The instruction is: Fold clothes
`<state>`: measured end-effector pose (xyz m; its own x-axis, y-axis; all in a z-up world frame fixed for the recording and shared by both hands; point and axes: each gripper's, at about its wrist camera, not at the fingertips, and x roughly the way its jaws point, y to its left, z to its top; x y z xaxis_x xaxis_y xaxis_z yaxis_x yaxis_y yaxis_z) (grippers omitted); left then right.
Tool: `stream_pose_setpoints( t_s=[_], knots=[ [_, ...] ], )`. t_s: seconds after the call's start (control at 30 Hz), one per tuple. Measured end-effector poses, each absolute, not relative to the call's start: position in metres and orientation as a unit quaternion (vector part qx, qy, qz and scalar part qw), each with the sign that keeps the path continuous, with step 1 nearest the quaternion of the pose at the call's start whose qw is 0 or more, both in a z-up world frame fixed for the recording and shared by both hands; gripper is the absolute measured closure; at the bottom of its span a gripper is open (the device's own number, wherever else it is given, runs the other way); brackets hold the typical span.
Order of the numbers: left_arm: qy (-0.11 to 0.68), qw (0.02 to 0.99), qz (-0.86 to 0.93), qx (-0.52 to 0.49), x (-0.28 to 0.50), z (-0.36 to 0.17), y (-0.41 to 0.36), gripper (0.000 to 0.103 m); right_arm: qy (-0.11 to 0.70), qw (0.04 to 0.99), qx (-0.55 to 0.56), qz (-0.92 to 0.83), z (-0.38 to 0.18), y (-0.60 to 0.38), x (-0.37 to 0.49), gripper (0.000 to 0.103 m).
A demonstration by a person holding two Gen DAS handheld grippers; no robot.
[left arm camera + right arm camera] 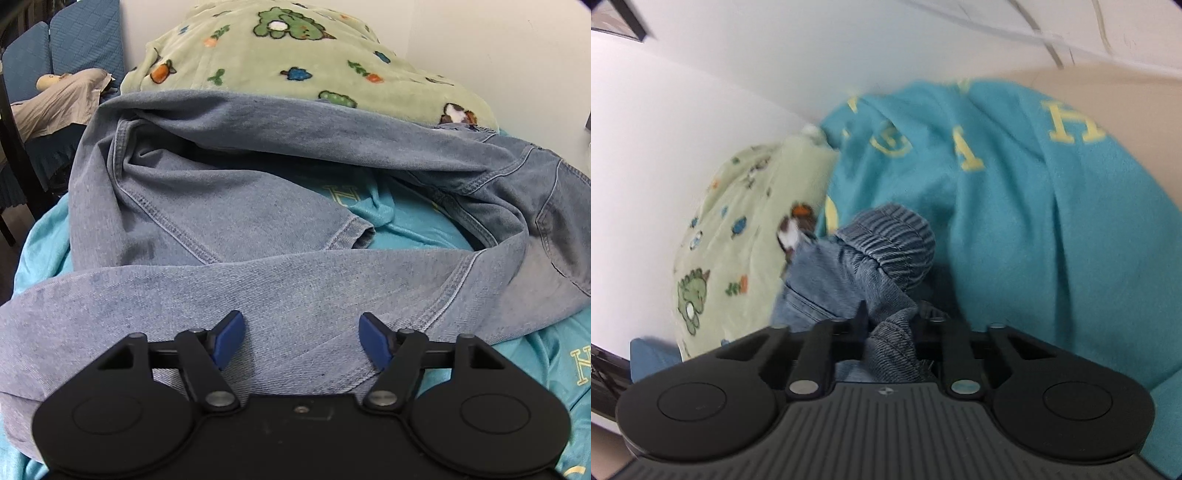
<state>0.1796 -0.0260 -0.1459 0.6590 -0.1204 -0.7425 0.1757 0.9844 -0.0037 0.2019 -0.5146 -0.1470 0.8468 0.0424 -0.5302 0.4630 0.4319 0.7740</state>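
- The left gripper (301, 338) has its jaws wide apart and holds nothing; one leg of the jeans (229, 229) lies across just under and ahead of the blue pads (231, 338).
- It seems to wait there because this leg is probably the next part to grasp.
- The right gripper (892, 325) has its jaws narrow, closed on a bunch of denim near the elastic waistband (894, 236), which stands just ahead of the jaws.
- I judge this grip is taken to lift and straighten the jeans.
- Under the jeans lies a turquoise sheet (417, 229), and beyond the jaws a green blanket (280, 55).
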Motion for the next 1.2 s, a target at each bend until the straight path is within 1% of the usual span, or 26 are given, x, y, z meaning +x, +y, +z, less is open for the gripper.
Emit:
stream_pose_setpoints(
  t_s=[0.07,0.13,0.23,0.27,0.33,0.43,0.53,0.63,0.73,0.77,0.8,0.83,0.87,0.9,1.03,1.13,1.2],
  knots=[
    [0.406,0.909,-0.085,0.033,0.178,-0.144,-0.026,0.037,0.216,0.833,0.490,-0.139,-0.130,-0.513,0.201,0.090],
    [0.406,0.909,-0.091,0.031,0.177,-0.142,-0.026,0.037,0.169,0.857,0.463,-0.150,-0.108,-0.515,0.196,0.094],
    [0.404,0.909,-0.095,0.035,0.176,-0.138,-0.028,0.037,0.118,0.884,0.420,-0.166,-0.090,-0.516,0.193,0.095],
    [0.403,0.910,-0.096,0.035,0.176,-0.136,-0.028,0.037,0.113,0.890,0.404,-0.177,-0.090,-0.515,0.193,0.095],
    [0.400,0.910,-0.101,0.035,0.175,-0.131,-0.029,0.037,0.118,0.889,0.392,-0.205,-0.102,-0.517,0.195,0.096],
    [0.395,0.912,-0.109,0.033,0.173,-0.121,-0.029,0.037,0.143,0.865,0.420,-0.235,-0.139,-0.537,0.201,0.096],
    [0.390,0.913,-0.113,0.027,0.171,-0.110,-0.026,0.037,0.184,0.854,0.423,-0.241,-0.173,-0.552,0.210,0.096],
    [0.388,0.915,-0.108,0.006,0.171,-0.096,-0.019,0.037,0.191,0.853,0.428,-0.229,-0.181,-0.555,0.214,0.095],
    [0.380,0.919,-0.103,-0.012,0.171,-0.077,-0.009,0.037,0.196,0.854,0.426,-0.227,-0.174,-0.554,0.216,0.088],
    [0.377,0.921,-0.100,-0.014,0.170,-0.070,-0.005,0.037,0.197,0.854,0.425,-0.228,-0.169,-0.551,0.213,0.082],
    [0.374,0.922,-0.096,-0.016,0.168,-0.062,-0.001,0.037,0.199,0.852,0.424,-0.233,-0.164,-0.548,0.209,0.071],
    [0.371,0.924,-0.094,-0.019,0.167,-0.054,0.004,0.037,0.198,0.851,0.424,-0.237,-0.159,-0.545,0.204,0.066],
    [0.366,0.926,-0.092,-0.021,0.165,-0.045,0.009,0.037,0.195,0.852,0.423,-0.239,-0.154,-0.539,0.197,0.058],
    [0.360,0.928,-0.091,-0.021,0.163,-0.036,0.016,0.037,0.194,0.854,0.420,-0.239,-0.146,-0.532,0.190,0.054],
    [0.345,0.936,-0.077,0.003,0.151,-0.004,0.045,0.037,0.209,0.865,0.387,-0.242,-0.113,-0.505,0.166,0.053],
    [0.338,0.938,-0.063,0.032,0.139,0.013,0.076,0.037,0.203,0.869,0.403,-0.203,-0.092,-0.479,0.147,0.053],
    [0.342,0.937,-0.056,0.055,0.130,0.017,0.100,0.037,0.197,0.871,0.420,-0.160,-0.082,-0.455,0.133,0.051]
  ],
)
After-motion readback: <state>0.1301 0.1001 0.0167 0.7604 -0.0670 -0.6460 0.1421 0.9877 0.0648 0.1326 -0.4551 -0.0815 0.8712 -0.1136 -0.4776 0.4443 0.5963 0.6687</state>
